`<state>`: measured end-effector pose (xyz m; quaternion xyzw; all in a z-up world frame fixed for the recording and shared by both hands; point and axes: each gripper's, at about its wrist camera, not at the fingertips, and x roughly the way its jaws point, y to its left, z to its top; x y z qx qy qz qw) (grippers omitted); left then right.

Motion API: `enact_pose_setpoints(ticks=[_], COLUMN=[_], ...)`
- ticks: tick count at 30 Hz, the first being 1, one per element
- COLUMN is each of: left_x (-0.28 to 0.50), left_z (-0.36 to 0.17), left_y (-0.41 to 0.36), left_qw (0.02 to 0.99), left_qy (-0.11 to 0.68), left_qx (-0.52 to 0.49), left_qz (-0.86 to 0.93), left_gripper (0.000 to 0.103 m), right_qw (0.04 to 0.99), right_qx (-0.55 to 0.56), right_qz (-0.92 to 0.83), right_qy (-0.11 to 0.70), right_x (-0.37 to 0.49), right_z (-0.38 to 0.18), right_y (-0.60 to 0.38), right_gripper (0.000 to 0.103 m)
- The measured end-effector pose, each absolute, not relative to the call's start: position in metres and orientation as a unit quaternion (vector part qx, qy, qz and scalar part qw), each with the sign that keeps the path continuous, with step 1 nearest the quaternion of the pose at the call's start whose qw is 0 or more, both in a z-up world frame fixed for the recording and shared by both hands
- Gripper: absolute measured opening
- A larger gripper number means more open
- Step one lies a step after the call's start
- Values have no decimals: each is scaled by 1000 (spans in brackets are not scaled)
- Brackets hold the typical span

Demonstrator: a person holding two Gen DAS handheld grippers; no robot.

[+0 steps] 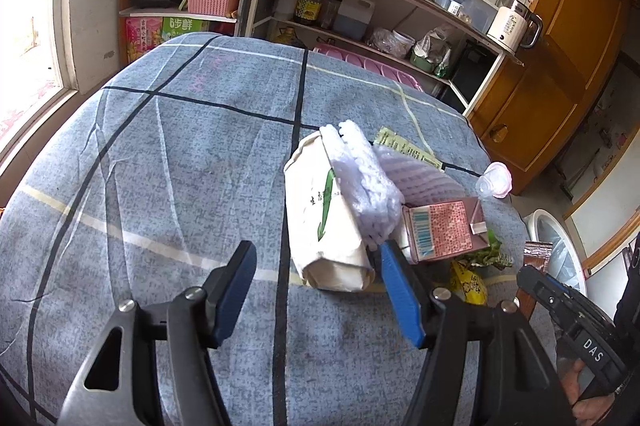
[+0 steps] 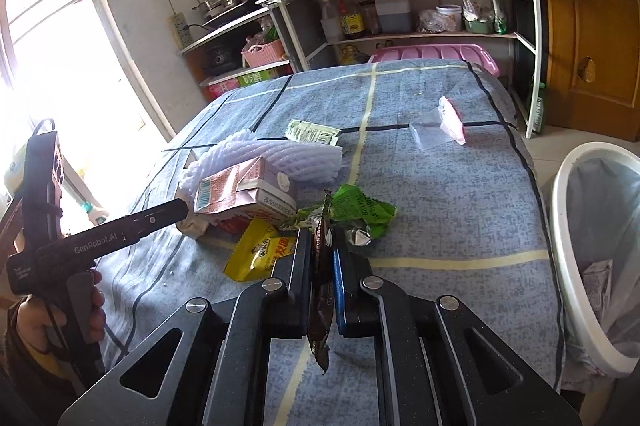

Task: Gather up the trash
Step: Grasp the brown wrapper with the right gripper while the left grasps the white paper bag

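Right hand-held gripper [image 2: 322,258] clenched on dark brown foil wrapper [image 2: 320,306]; left hand-held gripper [image 1: 316,266] released. Step: transfer. Next: carry to white bag-lined bin [image 2: 568,226], release.

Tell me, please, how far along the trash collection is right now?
Barely begun: one carton already lies in the lined bin. The right gripper clamps a brown wrapper; the left gripper is open. Left on the table: paper bag, foam net, milk carton, yellow packet, green wrapper, plastic cup.
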<state>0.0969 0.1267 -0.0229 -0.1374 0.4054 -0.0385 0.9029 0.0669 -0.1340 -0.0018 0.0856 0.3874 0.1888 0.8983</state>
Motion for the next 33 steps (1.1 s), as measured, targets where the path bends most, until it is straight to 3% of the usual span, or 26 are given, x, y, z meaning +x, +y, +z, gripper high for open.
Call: enact_pose_setpoints(ticks=[23, 25, 29, 33], left_x=[119, 120, 120, 116], left_z=[-38, -39, -37, -31], left_y=[132, 131, 127, 120], left_qw=[898, 899, 898, 903], left_qy=[419, 416, 415, 411], left_qx=[-136, -138, -143, -121], left_qz=[-12, -13, -35, -33], left_gripper=[65, 59, 33, 30], right_qw=[895, 894, 894, 895], right_qx=[100, 104, 108, 109], right_qz=[185, 184, 183, 185], right_qy=[394, 395, 394, 392], right_x=[72, 73, 71, 68], right_z=[-8, -8, -9, -7], right_y=[-136, -137, -139, -140], right_gripper=[10, 10, 10, 10])
